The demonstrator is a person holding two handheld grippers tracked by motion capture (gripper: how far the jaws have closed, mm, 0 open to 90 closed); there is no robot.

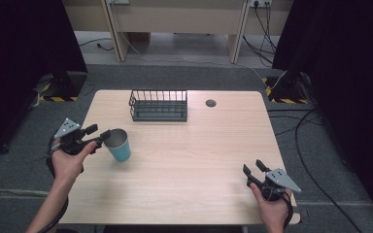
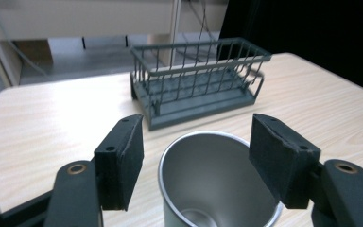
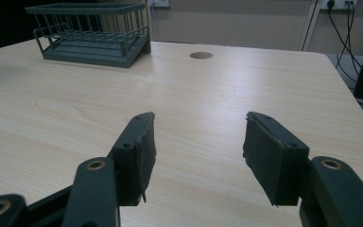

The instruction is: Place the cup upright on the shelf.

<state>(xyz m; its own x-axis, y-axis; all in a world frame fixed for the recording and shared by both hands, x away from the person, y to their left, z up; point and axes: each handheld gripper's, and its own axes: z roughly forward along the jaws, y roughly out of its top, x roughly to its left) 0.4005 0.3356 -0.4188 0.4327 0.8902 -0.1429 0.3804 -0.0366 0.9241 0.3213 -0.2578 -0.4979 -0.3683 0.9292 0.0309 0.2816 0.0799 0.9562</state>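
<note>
A teal cup [image 1: 120, 148] with a steel inside [image 2: 208, 184] stands upright near the table's left edge. My left gripper [image 1: 99, 132] comes at it from the left, level with its rim. In the left gripper view the cup's mouth lies between the jaws of that gripper [image 2: 196, 156]. The right pad [image 2: 279, 161] overlaps the rim, while a gap shows between the left pad [image 2: 123, 161] and the rim. At the front right of the table my right gripper [image 1: 253, 167] is open, and nothing lies between its fingertips [image 3: 198, 151].
A dark wire basket [image 1: 158, 105] [image 2: 198, 80] [image 3: 92, 33] stands at the back middle of the wooden table [image 1: 189, 160], with nothing in it. A round cable hole [image 1: 211, 103] [image 3: 201, 55] sits to its right. Cables trail on the floor beyond the right edge.
</note>
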